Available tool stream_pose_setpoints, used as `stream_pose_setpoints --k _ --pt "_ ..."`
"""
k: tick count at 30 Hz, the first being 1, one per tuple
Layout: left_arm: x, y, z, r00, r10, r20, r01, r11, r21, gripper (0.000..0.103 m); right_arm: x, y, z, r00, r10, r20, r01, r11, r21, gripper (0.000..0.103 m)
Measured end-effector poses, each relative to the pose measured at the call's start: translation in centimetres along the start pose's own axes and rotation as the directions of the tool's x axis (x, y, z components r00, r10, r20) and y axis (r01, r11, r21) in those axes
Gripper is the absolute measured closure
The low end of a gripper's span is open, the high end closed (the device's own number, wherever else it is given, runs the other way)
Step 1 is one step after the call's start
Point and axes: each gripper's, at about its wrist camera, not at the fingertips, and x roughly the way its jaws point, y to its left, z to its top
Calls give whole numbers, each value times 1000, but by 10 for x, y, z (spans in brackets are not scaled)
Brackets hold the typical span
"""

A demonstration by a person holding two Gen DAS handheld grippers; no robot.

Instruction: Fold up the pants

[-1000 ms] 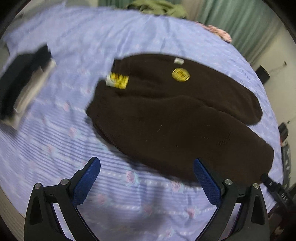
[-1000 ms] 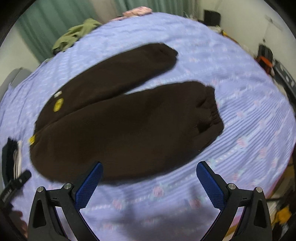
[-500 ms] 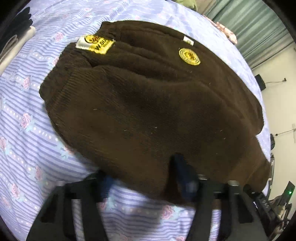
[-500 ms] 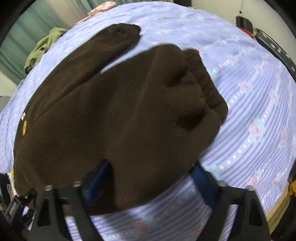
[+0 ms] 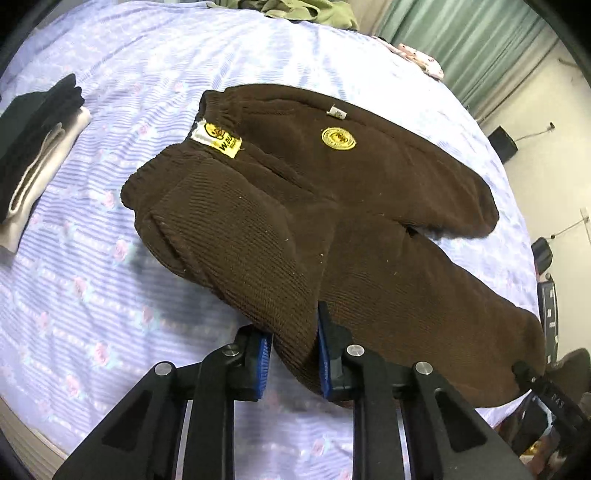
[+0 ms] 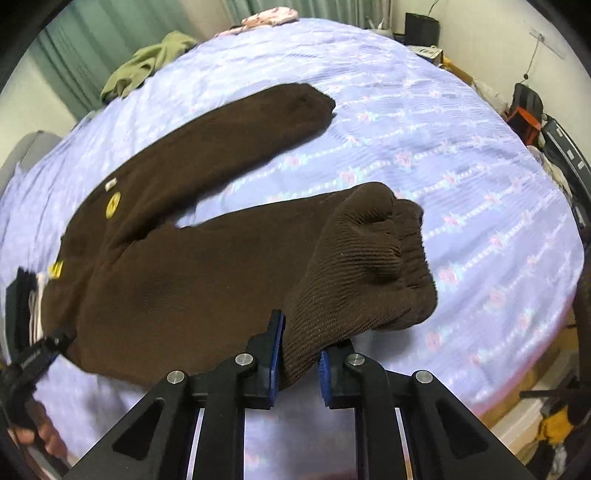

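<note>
Dark brown corduroy pants (image 5: pixel 369 192) lie spread on a lilac flowered bedsheet (image 5: pixel 92 295), legs apart. A yellow label and a round yellow badge mark the waist end. My left gripper (image 5: pixel 293 354) is shut on the near edge of the pants by the waist and lifts a bunch of cloth. My right gripper (image 6: pixel 301 356) is shut on the near leg of the pants (image 6: pixel 221 269) close to its cuff, which is raised off the sheet. The far leg (image 6: pixel 229 136) lies flat.
A folded stack of black and white clothes (image 5: pixel 33 147) lies on the bed to the left. A green garment (image 6: pixel 147 62) and a pink one (image 6: pixel 266 16) lie at the far edge by teal curtains. Bags and gear stand beside the bed at the right (image 6: pixel 528 110).
Both grippers were open above the sheet, moved in onto the near edge of the pants, closed on the cloth and have raised it.
</note>
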Motion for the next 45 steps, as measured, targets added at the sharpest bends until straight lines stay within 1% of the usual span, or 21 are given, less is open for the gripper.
stream_pose_setpoints --k 2,4,7,8,11,16,18,19,21,23,26,28,30,31,33,34,35,39,41,45 --pt "9 1 -5 1000 15 -19 -15 1000 1 81 -1 -4 -11 999 -15 -35 14 1000 -17 86" --pt "24 8 -12 998 36 -50 -37 999 -14 81 8 -5 -18 997 -22 -70 21 1000 -17 86" --pt "44 9 -16 996 60 -70 -61 998 -21 81 38 -7 -21 990 -34 -135 35 999 7 86" --pt "50 10 -15 995 65 -75 -67 998 -19 81 44 -7 -19 989 -32 -143 35 999 18 86" --pt "55 12 -17 994 76 -78 -76 997 -6 81 60 -7 -24 988 -49 -147 52 999 13 86" --pt "61 11 -15 993 85 -79 -85 996 3 80 73 -4 -18 987 -51 -152 52 999 5 86" --pt "60 10 -10 992 91 -82 -91 996 4 80 74 -4 -16 987 -49 -154 50 999 3 86" --pt "58 7 -14 993 91 -81 -91 996 4 81 73 -5 -12 987 -42 -154 44 999 14 86" --pt "47 5 -8 994 84 -73 -84 996 3 81 61 -9 -11 988 -27 -151 33 999 38 86" --pt "29 1 -6 995 83 -53 -82 996 20 81 35 -12 -4 994 5 -111 2 998 61 86" --pt "-3 -9 8 998 70 -3 -70 997 27 82 0 -6 18 999 31 -40 -30 999 40 86" --pt "-21 -14 19 998 62 28 -63 998 18 82 -24 -2 37 998 55 16 -55 998 36 86" --pt "-32 -19 35 997 49 59 -48 999 -16 83 -41 3 52 994 74 80 -78 996 37 86" --pt "-38 -22 37 996 45 72 -43 999 -33 83 -47 5 63 991 82 107 -87 995 39 86" --pt "-44 -29 55 994 35 108 -28 998 -61 83 -51 2 76 984 100 145 -108 993 49 86" --pt "-46 -31 62 992 29 124 -20 997 -72 83 -51 4 90 979 106 172 -116 992 50 87" --pt "-47 -34 70 990 22 140 -10 996 -86 83 -51 5 97 976 105 190 -117 992 52 87" --pt "-42 -49 97 981 9 192 10 995 -99 83 -46 15 130 961 115 251 -139 987 82 87" --pt "-36 -51 114 977 18 214 3 995 -101 83 -46 18 145 955 119 272 -150 984 93 87" --pt "-11 -52 144 978 23 205 4 992 -129 83 -19 27 182 952 123 280 -157 982 102 87"
